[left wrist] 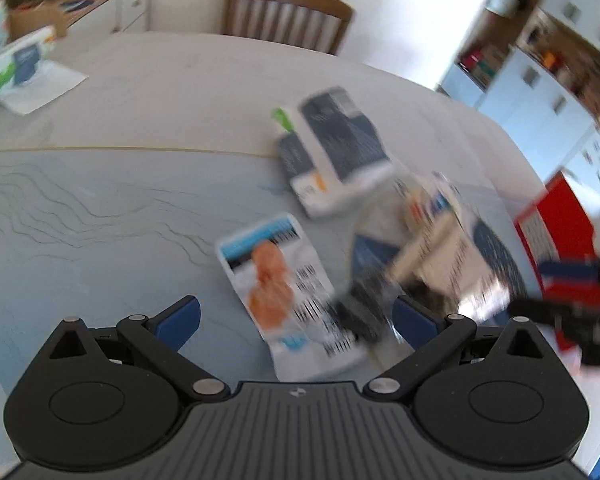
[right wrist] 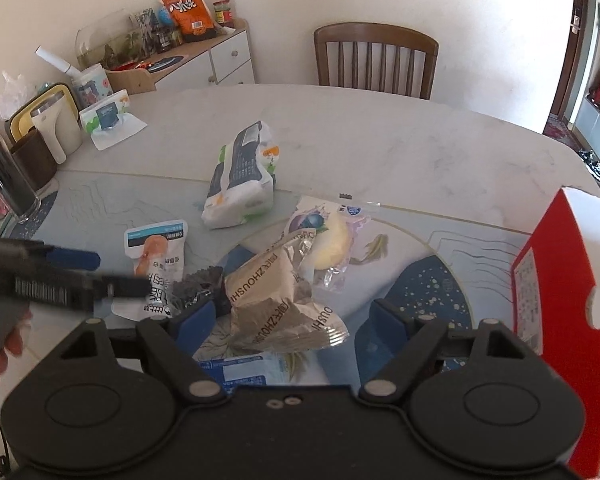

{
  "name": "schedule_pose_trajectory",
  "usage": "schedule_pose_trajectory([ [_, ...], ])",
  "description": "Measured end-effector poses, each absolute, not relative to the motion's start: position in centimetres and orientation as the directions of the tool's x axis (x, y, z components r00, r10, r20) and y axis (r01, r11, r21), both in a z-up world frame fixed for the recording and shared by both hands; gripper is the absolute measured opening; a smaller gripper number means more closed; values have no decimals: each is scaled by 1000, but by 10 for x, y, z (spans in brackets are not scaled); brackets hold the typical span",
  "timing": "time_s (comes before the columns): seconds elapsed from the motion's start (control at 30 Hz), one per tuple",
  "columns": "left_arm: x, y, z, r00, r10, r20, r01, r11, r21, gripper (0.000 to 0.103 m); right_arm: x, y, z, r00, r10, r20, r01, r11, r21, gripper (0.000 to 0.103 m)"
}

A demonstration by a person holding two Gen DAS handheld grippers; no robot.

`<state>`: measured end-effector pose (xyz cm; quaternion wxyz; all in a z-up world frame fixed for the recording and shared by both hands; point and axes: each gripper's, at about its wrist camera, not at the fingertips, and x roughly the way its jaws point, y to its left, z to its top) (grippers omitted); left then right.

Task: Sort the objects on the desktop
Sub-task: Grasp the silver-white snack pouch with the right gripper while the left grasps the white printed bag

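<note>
Nearest our right gripper [right wrist: 290, 320], whose jaws stand wide and empty, lies the crinkled silver-grey foil snack packet [right wrist: 276, 300], between the blue pads for a likely pick, while our left gripper [left wrist: 296, 320], equally wide, hovers over the white pouch with orange print [left wrist: 278, 280].

A chair [right wrist: 375, 60] is standing at the table's far edge. A cabinet [right wrist: 220, 58] is carrying jars [right wrist: 224, 13] beyond the far-left corner.

1. A tissue pack [right wrist: 240, 176] lies mid-bench [right wrist: 380, 140], before a chair [right wrist: 376, 60].
2. Nearer, a snack pouch [right wrist: 156, 256] lies left of a crumpled wrapper [right wrist: 276, 300].
3. A bun packet [right wrist: 328, 240] lies behind the wrapper.
4. A box [right wrist: 556, 300] stands right.
</note>
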<state>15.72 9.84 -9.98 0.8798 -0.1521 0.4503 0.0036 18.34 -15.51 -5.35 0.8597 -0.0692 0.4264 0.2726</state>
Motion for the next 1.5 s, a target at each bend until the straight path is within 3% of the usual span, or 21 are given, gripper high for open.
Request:
schedule_pose_trajectory([
  [0.43, 200, 94, -120, 551, -49, -833, -222, 954, -203, 102, 195, -135, -70, 469, 395, -790, -570, 818, 71, 82],
  [0.77, 196, 82, -129, 548, 29, -836, -231, 966, -118, 100, 199, -123, -86, 459, 367, -809, -587, 809, 34, 72],
  [0.9, 189, 71, -132, 548, 107, -829, -215, 976, -16, 94, 199, -121, -89, 460, 361, -811, -589, 808, 26, 69],
  [1.07, 185, 72, -129, 571, 137, -809, -219, 976, 11, 70, 198, -118, -89, 458, 356, -814, -597, 802, 15, 60],
  [1.1, 185, 73, -129, 573, 136, -808, -219, 976, 9, 67, 197, -118, -88, 455, 359, -815, -596, 802, 20, 53],
  [1.5, 183, 87, -125, 593, 82, -801, -202, 978, -50, 62, 196, -125, -76, 473, 362, -803, -567, 823, 38, 44],
])
